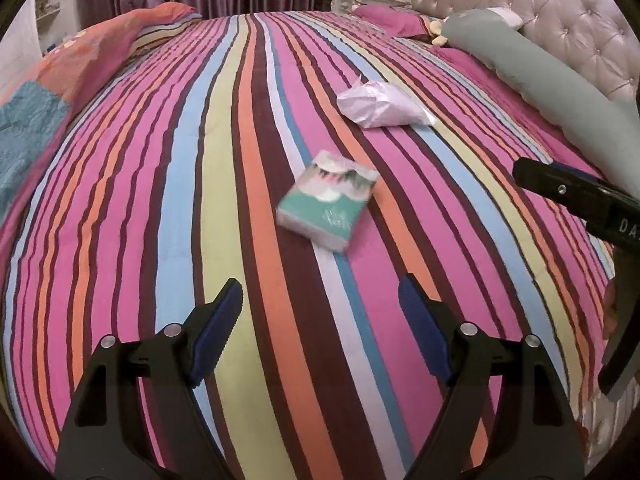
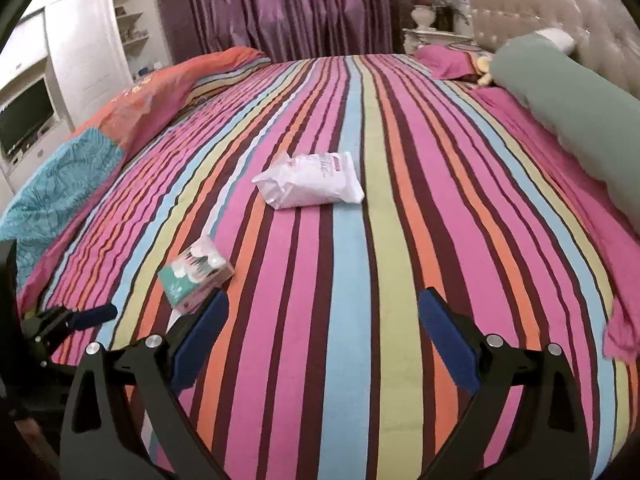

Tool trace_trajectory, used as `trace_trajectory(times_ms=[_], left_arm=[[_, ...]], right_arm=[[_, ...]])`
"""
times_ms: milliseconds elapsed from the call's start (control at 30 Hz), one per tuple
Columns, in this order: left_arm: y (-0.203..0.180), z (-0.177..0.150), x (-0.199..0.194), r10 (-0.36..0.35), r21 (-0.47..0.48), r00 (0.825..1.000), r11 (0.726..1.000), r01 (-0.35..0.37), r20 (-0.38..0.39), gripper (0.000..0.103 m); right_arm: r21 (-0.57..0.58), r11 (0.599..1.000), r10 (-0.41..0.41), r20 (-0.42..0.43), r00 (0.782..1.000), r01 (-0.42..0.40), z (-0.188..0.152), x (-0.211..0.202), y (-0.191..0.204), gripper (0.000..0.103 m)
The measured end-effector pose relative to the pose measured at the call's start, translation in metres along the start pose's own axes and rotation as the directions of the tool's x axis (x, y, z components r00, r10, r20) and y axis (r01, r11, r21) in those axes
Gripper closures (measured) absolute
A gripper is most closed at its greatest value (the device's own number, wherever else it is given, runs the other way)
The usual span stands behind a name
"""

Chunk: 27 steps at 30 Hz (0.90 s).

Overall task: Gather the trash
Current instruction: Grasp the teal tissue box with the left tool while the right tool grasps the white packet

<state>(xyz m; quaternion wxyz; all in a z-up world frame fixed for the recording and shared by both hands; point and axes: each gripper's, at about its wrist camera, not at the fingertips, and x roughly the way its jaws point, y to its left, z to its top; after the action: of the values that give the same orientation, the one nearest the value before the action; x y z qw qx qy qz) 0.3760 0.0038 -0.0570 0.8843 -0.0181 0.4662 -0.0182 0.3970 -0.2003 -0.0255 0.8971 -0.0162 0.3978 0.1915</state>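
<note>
A green tissue pack (image 1: 328,204) lies on the striped bed cover, just ahead of my open, empty left gripper (image 1: 320,292). A crumpled white plastic wrapper (image 1: 384,104) lies farther back to the right. In the right wrist view the wrapper (image 2: 312,180) lies ahead of my open, empty right gripper (image 2: 324,304), and the tissue pack (image 2: 196,276) sits close to its left finger. The left gripper's tip (image 2: 96,314) shows at the left edge. The right gripper's body (image 1: 580,200) shows at the right of the left wrist view.
A folded orange and blue blanket (image 2: 92,160) lies along the bed's left side. A long grey-green bolster (image 2: 568,112) and pink pillow (image 2: 444,60) lie by the tufted headboard (image 1: 560,12). Purple curtains, a nightstand with a vase (image 2: 424,16) and white shelving with a TV (image 2: 24,120) stand beyond.
</note>
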Motion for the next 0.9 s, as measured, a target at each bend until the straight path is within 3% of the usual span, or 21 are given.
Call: trace_trajectory(times_ms=[433, 900], left_arm=[[0.001, 0.032, 0.040, -0.013, 0.063, 1.000, 0.998, 0.014, -0.024, 0.025], [0.004, 0.053, 0.070, -0.057, 0.068, 0.997, 0.996, 0.060, -0.042, 0.025]], right_arm=[[-0.014, 0.998, 0.058, -0.032, 0.998, -0.058, 0.043, 0.058, 0.009, 0.011], [0.020, 0.998, 0.064, -0.069, 0.996, -0.063, 0.079, 0.111, 0.007, 0.008]])
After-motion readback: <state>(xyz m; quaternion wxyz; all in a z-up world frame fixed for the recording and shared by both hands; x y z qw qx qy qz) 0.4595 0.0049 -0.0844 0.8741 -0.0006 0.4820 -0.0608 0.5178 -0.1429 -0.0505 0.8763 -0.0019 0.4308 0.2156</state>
